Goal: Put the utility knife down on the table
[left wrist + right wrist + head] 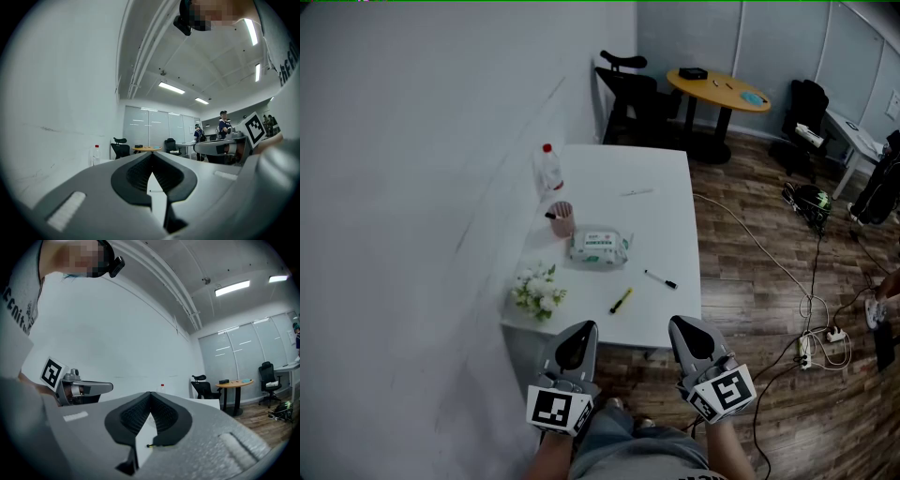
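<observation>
While my left tongs (583, 330) and right tongs (682, 326) sit closed and empty by my body, the knife (621, 300) already lies on the tabletop (661, 216) just ahead between them, slanting far-right, marginally nearer the left.

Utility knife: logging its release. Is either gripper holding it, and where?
Nothing is held: the left gripper and right gripper are shut and empty; the utility knife lies on the table.

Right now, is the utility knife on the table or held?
On the table: the utility knife lies flat near the front edge, untouched.
</observation>
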